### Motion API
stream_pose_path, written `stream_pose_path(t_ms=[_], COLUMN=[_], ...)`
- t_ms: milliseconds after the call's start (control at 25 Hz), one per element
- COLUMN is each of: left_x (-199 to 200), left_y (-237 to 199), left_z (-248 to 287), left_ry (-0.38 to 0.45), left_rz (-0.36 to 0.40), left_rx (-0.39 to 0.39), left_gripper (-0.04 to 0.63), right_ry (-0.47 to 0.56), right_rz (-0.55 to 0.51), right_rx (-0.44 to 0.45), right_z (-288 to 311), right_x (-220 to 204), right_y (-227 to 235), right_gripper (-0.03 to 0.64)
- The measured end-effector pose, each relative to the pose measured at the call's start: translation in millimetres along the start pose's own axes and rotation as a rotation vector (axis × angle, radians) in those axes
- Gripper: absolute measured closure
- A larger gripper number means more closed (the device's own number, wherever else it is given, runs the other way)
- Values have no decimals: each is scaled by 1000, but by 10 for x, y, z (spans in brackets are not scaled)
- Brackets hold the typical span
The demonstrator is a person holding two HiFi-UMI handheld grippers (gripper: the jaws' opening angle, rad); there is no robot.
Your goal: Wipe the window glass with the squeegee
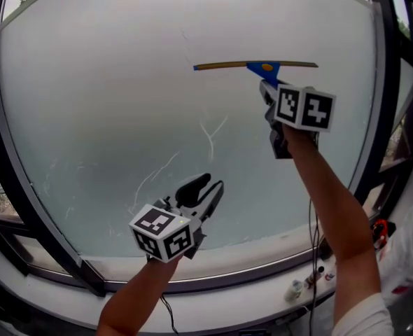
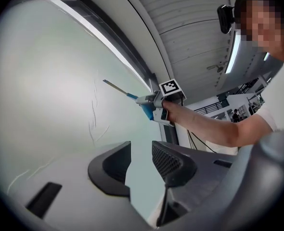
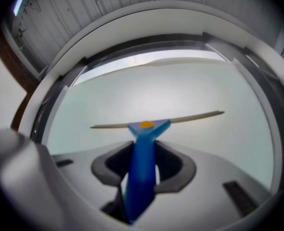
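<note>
Clamps the blue plastic handle of a squeegee [image 1: 257,66] with a thin yellowish blade between the fingers of the right gripper [image 1: 267,88], raised on an outstretched arm toward 1 o'clock in the head view. Shows, in the right gripper view, both dark fingers [image 3: 108,163] shut hard against the sides of that handle, with the orange-dotted head and the blade running level from 9 to 3 o'clock just beyond them. Sets the blade high on the large frosted pane of window glass [image 1: 108,103], at or just off its surface; cannot tell contact from any view.

Holds the left gripper [image 1: 208,186] low at 7 o'clock in the head view, well apart from the squeegee and aimed up at the pane. Leaves its fingers narrowly parted around nothing, with only a slot of pale glass between them in the left gripper view. Catches, from that same view, the right gripper and squeegee at 12 o'clock, side-on against the pane.

Marks the glass near its centre with thin pale streaks [image 1: 210,135], between the two grippers. Borders the pane with a dark metal window frame [image 1: 397,110] and, at 6 o'clock, a white sill [image 1: 213,280]. Trails a black cable [image 1: 311,222] down beside the right forearm.
</note>
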State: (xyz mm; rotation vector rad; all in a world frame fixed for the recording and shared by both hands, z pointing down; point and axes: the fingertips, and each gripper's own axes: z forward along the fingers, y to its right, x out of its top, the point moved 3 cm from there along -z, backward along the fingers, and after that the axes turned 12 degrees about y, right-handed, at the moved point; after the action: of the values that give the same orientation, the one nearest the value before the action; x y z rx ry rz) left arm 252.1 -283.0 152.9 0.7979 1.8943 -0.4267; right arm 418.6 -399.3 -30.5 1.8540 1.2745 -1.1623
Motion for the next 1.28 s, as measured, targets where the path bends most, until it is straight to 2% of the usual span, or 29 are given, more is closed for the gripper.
stream_pose_path(t_ms=[320, 560, 880, 1280], left_x=[241, 361, 486, 523], left_y=[-141, -230, -233, -279], left_z=[519, 751, 921, 943], left_ry=[-2, 3, -2, -5], left_rz=[122, 148, 196, 210], left_rx=[61, 94, 99, 105], left_gripper=[437, 438, 438, 439], right_ry=[54, 91, 115, 177], right_rz=[-36, -69, -75, -98], right_rx=[5, 12, 29, 10], right_z=[432, 657, 878, 1205], right_x=[542, 812, 942, 1345], right_y=[331, 423, 408, 330], right_gripper=[469, 469, 469, 469])
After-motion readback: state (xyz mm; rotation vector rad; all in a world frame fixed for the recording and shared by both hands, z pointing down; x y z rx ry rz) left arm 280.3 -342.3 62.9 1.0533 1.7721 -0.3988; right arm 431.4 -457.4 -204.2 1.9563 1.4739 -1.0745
